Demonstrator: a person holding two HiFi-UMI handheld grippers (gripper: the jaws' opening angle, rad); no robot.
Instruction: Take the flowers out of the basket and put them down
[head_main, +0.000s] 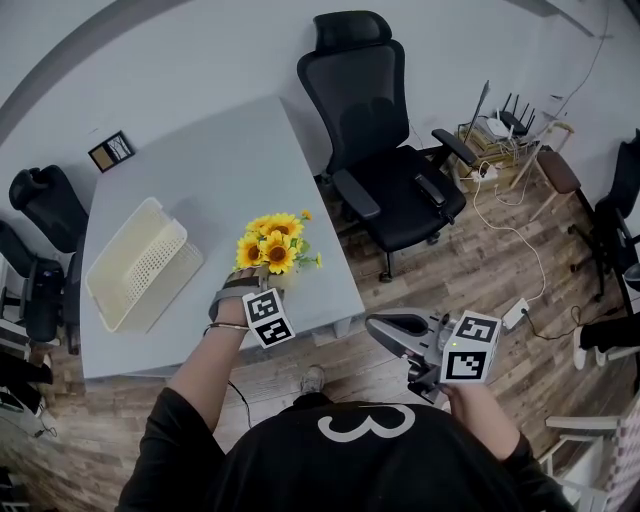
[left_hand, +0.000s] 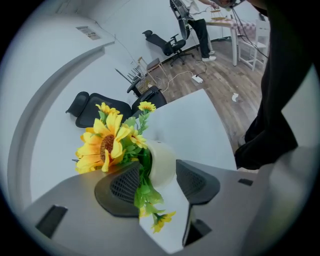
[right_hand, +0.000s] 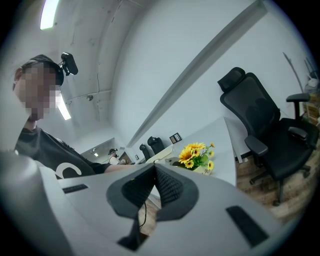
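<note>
Yellow sunflowers (head_main: 272, 243) in their white pot (left_hand: 161, 162) stand on the grey table (head_main: 200, 150), well apart from the empty cream basket (head_main: 140, 262), between the parted jaws of the left gripper (left_hand: 157, 182), so only backing away seems left, while the right gripper (right_hand: 152, 185) hangs closed and empty.

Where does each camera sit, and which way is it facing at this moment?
Head view: on the person's head, steeply down at table, basket, flowers; both forearms, left gripper, right gripper show.
Left gripper view: on the left gripper, along its parted fingers at the flowers between them; dark clothing at right.
Right gripper view: on the right gripper, past closed fingers toward the table and office chair; person's torso at left.
Shared: all three show the flowers.
</note>
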